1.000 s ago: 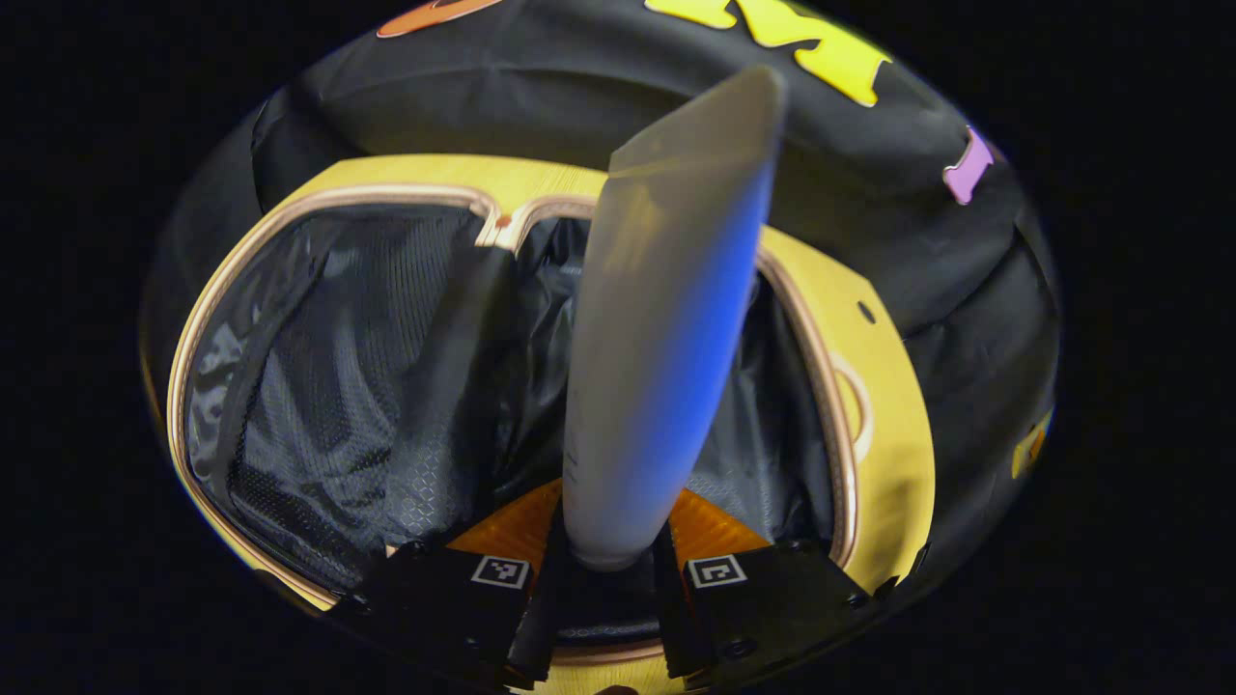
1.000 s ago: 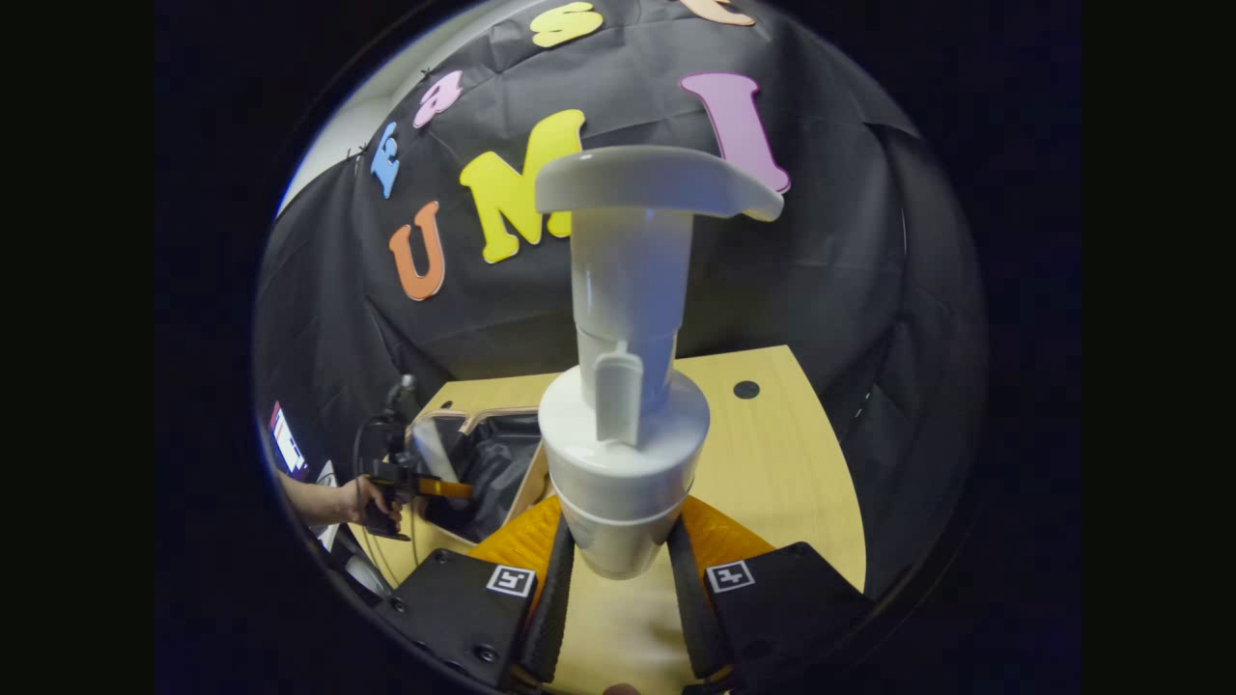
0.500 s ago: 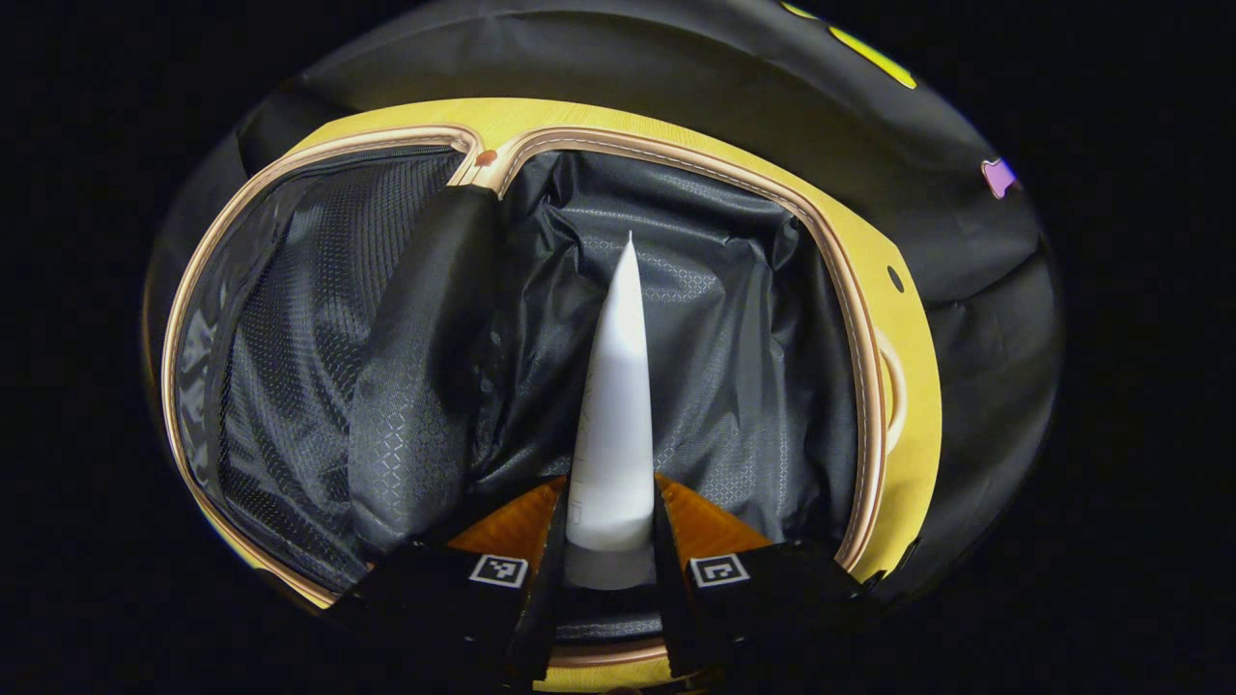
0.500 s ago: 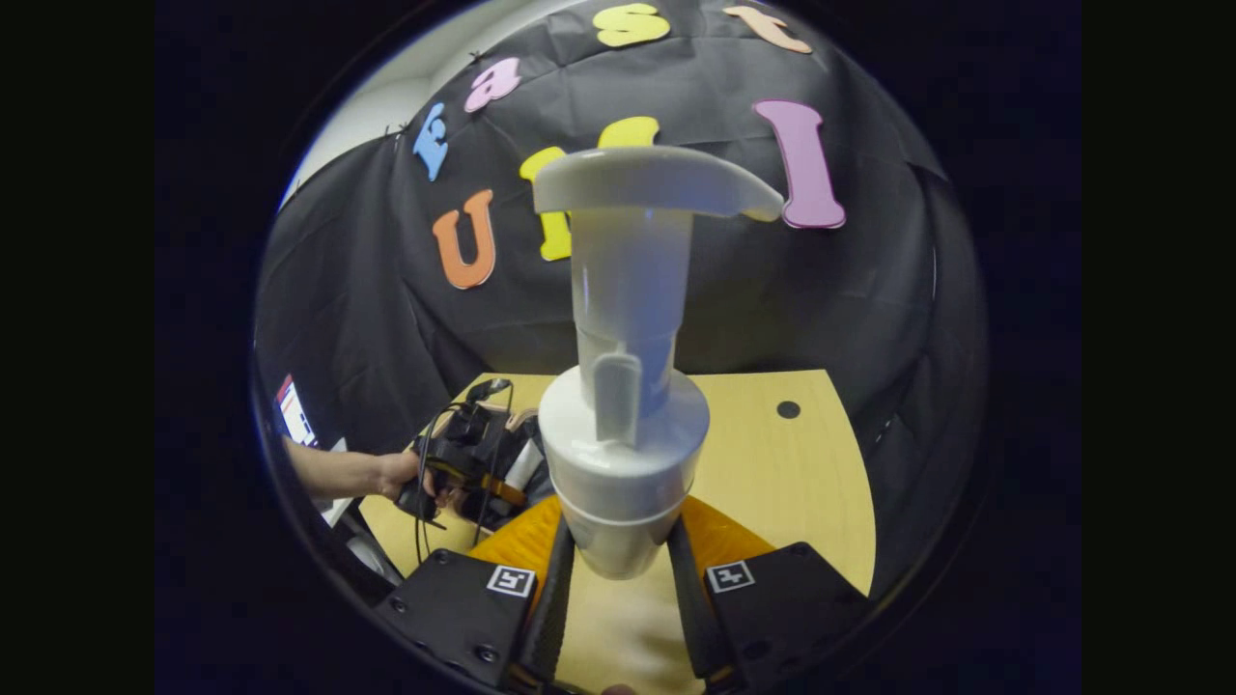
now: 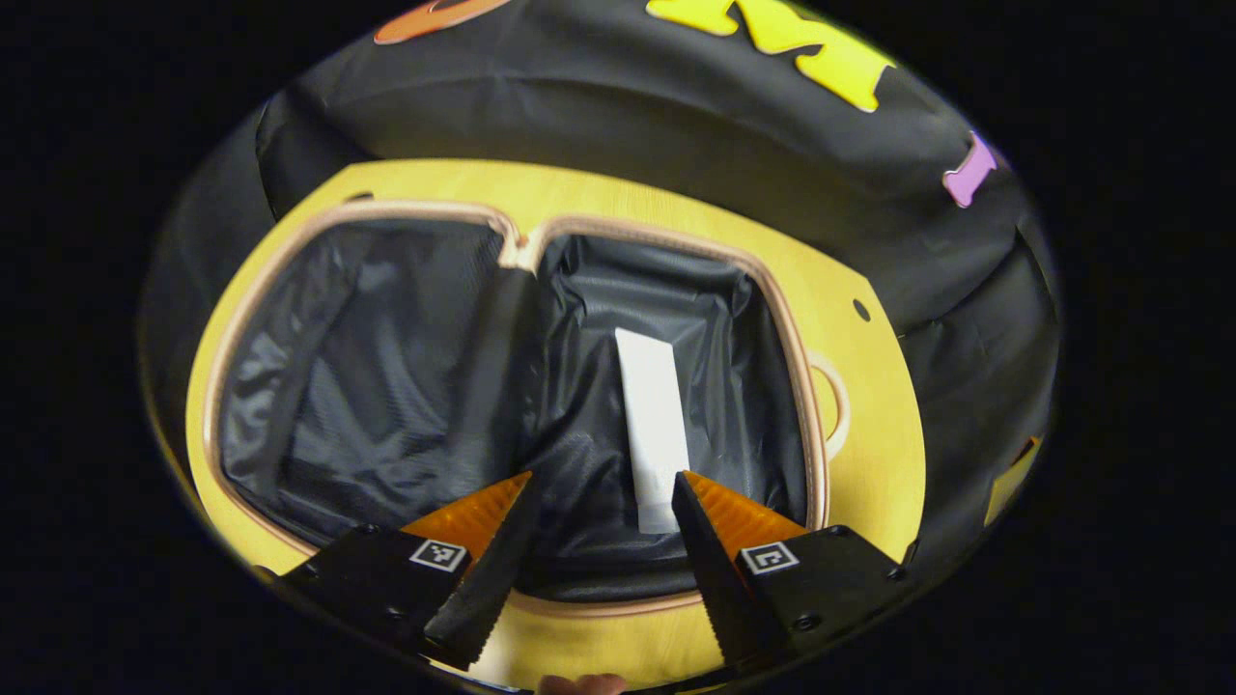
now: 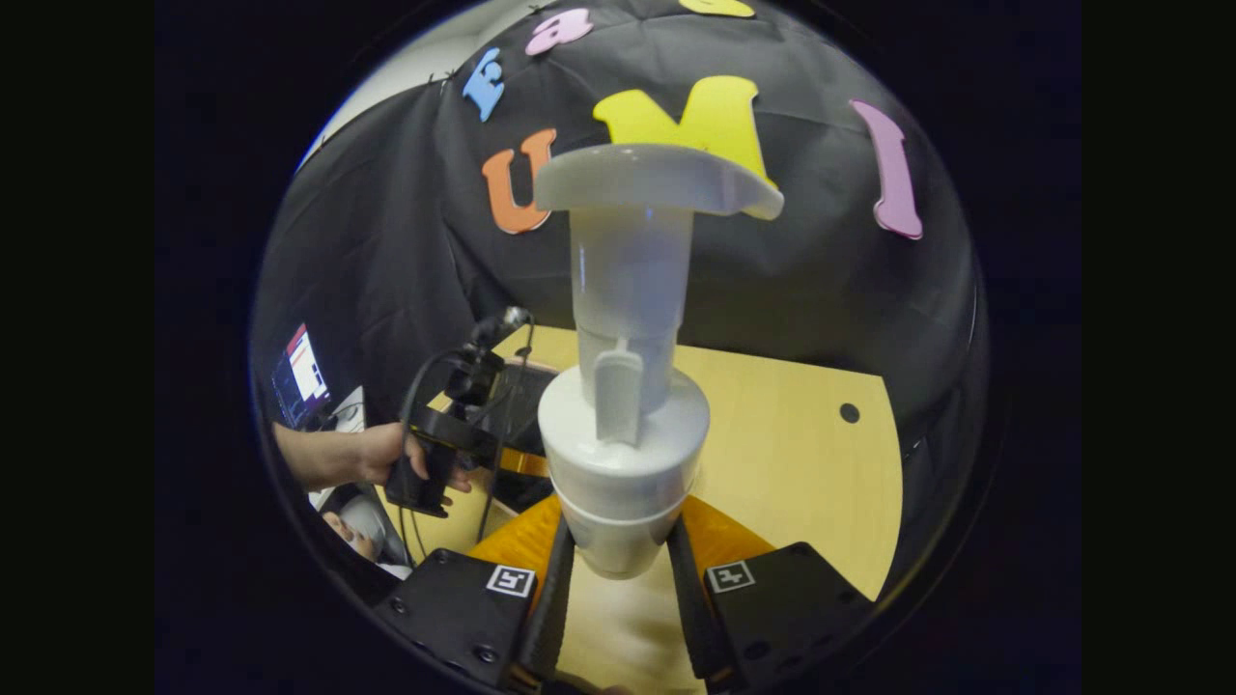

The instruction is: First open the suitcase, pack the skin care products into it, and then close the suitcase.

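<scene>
Left gripper (image 5: 599, 526) hangs above the open suitcase (image 5: 821, 386) with fingers spread wide and nothing between them; a white tube (image 5: 652, 430) lies flat on the lining of the right compartment. Right gripper (image 6: 618, 579) clamps both fingers on the white pump bottle (image 6: 623, 425), upright over the wooden table (image 6: 792, 463).

Rig look: two handheld grippers, black blocky bodies w/ square tag markers.

Left gripper (image 5: 601, 502): black housings w/ small screws, one black-and-white square marker per side, ribbed wedge-shaped fingers. Right gripper (image 6: 618, 569): same build, markers, screws along housing. Left unit seen from right gripper view: black handle, looping black cables. Hand (image 6: 381, 454) bare, forearm unsleeved.
</scene>
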`<state>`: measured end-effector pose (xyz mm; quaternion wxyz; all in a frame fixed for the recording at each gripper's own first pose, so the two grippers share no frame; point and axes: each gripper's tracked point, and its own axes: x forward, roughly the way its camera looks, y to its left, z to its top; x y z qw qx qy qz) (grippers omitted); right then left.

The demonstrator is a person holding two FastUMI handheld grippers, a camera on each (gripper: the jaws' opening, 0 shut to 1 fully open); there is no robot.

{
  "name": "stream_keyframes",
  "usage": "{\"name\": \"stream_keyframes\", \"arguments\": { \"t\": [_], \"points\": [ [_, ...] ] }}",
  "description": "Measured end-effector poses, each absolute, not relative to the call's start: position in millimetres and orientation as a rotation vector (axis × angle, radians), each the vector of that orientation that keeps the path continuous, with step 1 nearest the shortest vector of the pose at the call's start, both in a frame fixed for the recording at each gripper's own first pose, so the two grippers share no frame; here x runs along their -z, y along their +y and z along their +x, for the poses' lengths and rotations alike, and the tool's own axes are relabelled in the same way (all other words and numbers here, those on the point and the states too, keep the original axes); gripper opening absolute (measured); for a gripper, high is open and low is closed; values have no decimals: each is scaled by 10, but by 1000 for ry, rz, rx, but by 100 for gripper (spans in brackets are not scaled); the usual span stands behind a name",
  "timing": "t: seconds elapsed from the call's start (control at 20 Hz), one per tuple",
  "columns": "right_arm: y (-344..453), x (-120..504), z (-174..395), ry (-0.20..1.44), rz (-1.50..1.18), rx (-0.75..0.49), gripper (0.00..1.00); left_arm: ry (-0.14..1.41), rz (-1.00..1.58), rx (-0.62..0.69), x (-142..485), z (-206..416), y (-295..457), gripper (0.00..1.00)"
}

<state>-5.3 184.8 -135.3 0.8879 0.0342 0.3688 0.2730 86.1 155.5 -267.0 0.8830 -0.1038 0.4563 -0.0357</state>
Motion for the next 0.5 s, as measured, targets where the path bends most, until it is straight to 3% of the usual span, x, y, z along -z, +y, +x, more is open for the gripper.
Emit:
{"name": "stream_keyframes", "arguments": {
  "t": [0.1,0.25,0.5],
  "points": [
    [2128,1504,50,827,79,-595,47,825,-125,42,2409,776,1786,93],
    [2522,1777,188,937,98,-620,48,684,-99,45,2141,552,1966,93],
    [2899,2480,406,1138,106,-579,47,673,-210,19,2222,-46,2257,93]
  ]
}}
